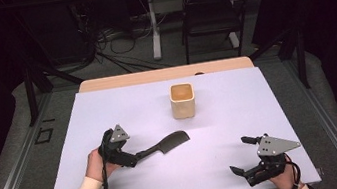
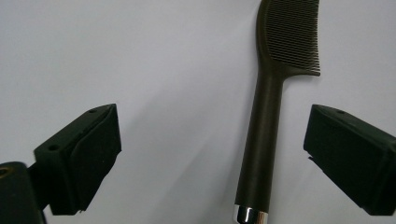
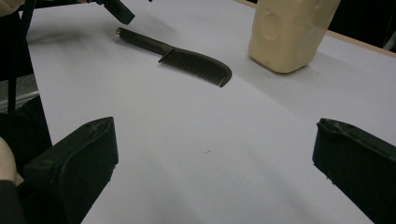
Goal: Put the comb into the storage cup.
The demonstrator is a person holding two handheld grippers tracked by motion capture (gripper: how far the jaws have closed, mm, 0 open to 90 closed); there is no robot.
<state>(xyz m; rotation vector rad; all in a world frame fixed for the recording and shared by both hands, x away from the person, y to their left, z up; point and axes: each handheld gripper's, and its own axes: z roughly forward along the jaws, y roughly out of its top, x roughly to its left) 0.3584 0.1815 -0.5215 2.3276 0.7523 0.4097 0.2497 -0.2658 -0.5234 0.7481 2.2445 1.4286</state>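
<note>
A white table [image 1: 108,108] carries a cream square cup [image 1: 182,100] well beyond both grippers' fingers, toward the far edge. A dark comb [image 2: 266,126] lies flat between the widely parted fingers of the left gripper [image 1: 137,155], nearer one finger but touching neither, its toothed end pointing away from them. The right gripper [image 1: 244,155] rests with its fingers spread wide, nothing between them, well apart from the comb.
</note>
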